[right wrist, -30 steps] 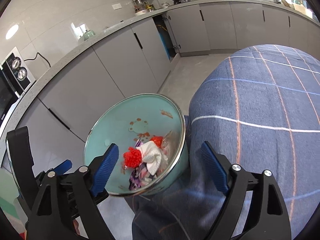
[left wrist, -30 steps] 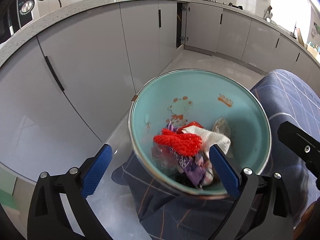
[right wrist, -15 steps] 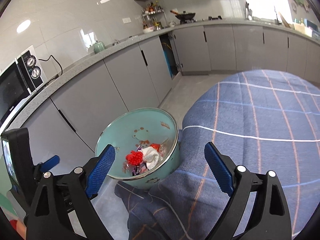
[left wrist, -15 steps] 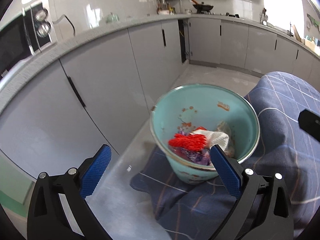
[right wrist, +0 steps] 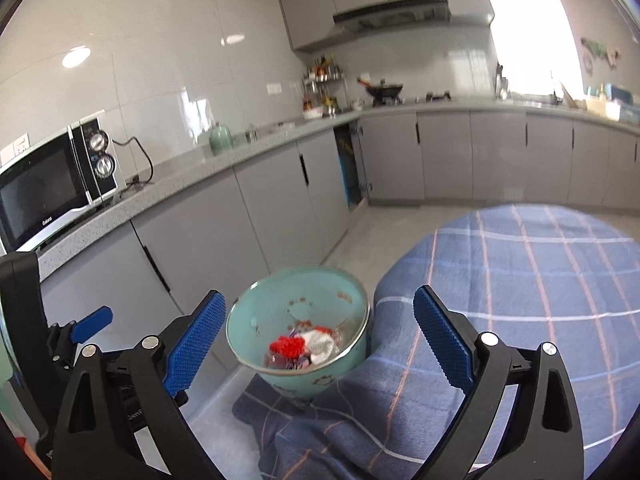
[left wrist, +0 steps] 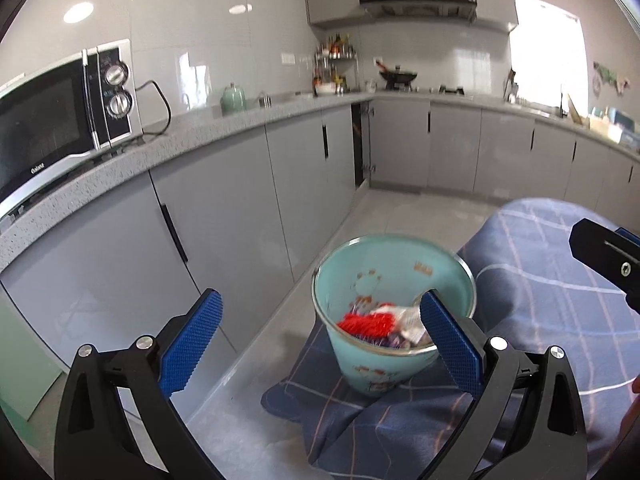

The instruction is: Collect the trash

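**Setting: Domestic Kitchen**

A grey speckled countertop (left wrist: 224, 128) runs from the left edge round the far corner, over flat grey cabinet doors (left wrist: 308, 184) with dark handles. A microwave (left wrist: 60, 116) stands at upper left, plugged in. At upper centre: a wok (left wrist: 398, 76) on the hob, a range hood (left wrist: 418, 2) above, a spice rack (left wrist: 336, 60) alongside. White tiled walls; pale tiled floor (left wrist: 404, 216).
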Available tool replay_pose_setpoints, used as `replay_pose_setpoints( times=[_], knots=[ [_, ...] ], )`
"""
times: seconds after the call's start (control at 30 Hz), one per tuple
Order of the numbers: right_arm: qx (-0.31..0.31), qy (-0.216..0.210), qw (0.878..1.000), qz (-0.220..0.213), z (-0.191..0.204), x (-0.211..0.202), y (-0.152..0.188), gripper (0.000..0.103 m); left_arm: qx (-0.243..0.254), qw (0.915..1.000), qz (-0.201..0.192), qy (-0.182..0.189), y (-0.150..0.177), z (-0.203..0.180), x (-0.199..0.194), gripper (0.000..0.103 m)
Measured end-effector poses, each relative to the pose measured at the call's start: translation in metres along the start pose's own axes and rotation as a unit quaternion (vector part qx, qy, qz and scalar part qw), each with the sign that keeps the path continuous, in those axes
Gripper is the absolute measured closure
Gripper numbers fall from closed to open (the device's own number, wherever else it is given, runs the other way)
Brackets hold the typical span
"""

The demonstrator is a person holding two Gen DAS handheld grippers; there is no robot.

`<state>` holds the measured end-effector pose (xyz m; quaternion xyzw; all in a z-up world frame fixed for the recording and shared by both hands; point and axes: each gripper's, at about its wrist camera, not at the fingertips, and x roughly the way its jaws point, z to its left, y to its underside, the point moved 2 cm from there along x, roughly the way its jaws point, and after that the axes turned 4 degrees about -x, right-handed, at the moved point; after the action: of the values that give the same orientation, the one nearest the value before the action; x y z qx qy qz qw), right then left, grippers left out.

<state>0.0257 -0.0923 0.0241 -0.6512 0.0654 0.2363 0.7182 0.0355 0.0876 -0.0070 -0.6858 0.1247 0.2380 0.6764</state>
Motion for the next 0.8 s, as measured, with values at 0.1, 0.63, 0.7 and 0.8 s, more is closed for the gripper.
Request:
replay_pose_setpoints(
  times=[0.1, 0.63, 0.7, 0.8],
  knots=[
    [0.002, 0.004, 1.0, -0.025, 0.001, -0.012, -0.005, 0.007, -0.009, 0.9998, -0.016, 0.003, -0.007, 0.003, -0.011, 0.006],
    [0.0, 0.023, 0.996, -0.084, 0.003, -0.044, -0.012, 0.006, -0.03, 0.996, -0.083, -0.005, -0.027, 0.017, -0.051, 0.006],
    [0.003, 0.022, 0.996, -0.083, 0.004, -0.043, -0.012, 0.006, -0.033, 0.9958, -0.086, -0.003, -0.028, 0.017, -0.053, 0.006],
    [0.002, 0.02, 0.997, -0.078, 0.005, -0.042, -0.011, 0.006, -0.032, 0.9958, -0.086, -0.004, -0.028, 0.018, -0.053, 0.006]
  ],
)
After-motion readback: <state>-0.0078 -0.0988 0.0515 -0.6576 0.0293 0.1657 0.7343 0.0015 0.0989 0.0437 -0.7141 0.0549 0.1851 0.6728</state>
